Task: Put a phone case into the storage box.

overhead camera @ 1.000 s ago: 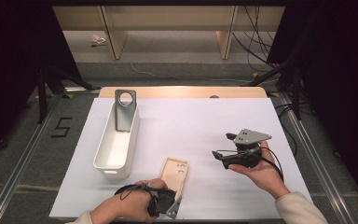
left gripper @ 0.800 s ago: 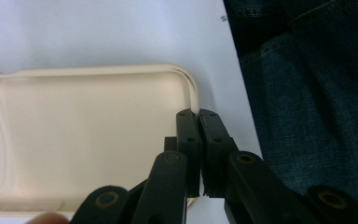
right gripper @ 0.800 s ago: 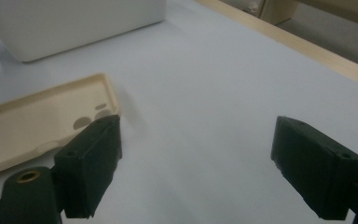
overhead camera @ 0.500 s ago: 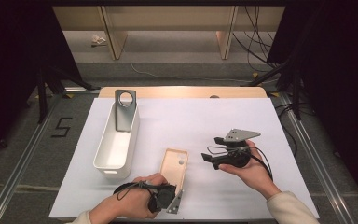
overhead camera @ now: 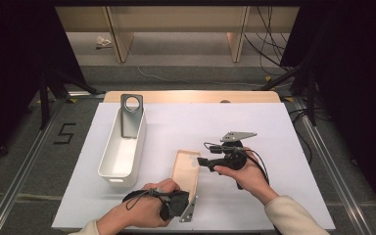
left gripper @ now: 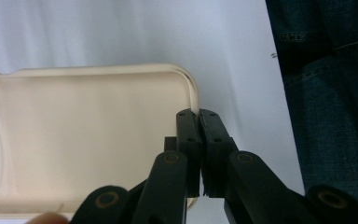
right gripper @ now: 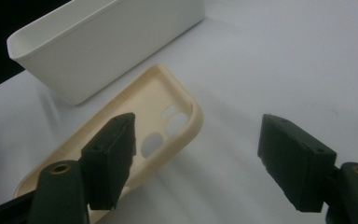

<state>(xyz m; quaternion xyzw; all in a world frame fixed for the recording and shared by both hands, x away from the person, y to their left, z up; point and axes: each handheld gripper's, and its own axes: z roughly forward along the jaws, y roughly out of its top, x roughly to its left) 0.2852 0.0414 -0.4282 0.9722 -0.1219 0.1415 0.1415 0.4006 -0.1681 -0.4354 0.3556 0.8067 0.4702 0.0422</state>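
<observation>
Your left tongs (left gripper: 199,140) were clamped tight on the rim of the cream phone case (left gripper: 84,140), pinching its wall at the near end, in your left hand (overhead camera: 142,210) by the table's front edge. In the high view those left tongs sat low at the case's near end, and the case (overhead camera: 186,169) reached away from them across the white table (overhead camera: 186,122), apparently tipped up off the surface.

Your right tongs (right gripper: 200,154) stood wide apart with nothing gripped; their jaws had just been closing a little, and the far, camera-hole end of the case (right gripper: 168,100) lay ahead of the left-hand jaw, untouched. From above, your right tongs (overhead camera: 203,161) pointed at the case's far right edge, just beside it.

Beyond the case, the white bin (overhead camera: 122,152) lay along the table's left side, near the case but apart from it. A grey metal bracket (overhead camera: 131,115) with a round hole stood up at the bin's far end.
</observation>
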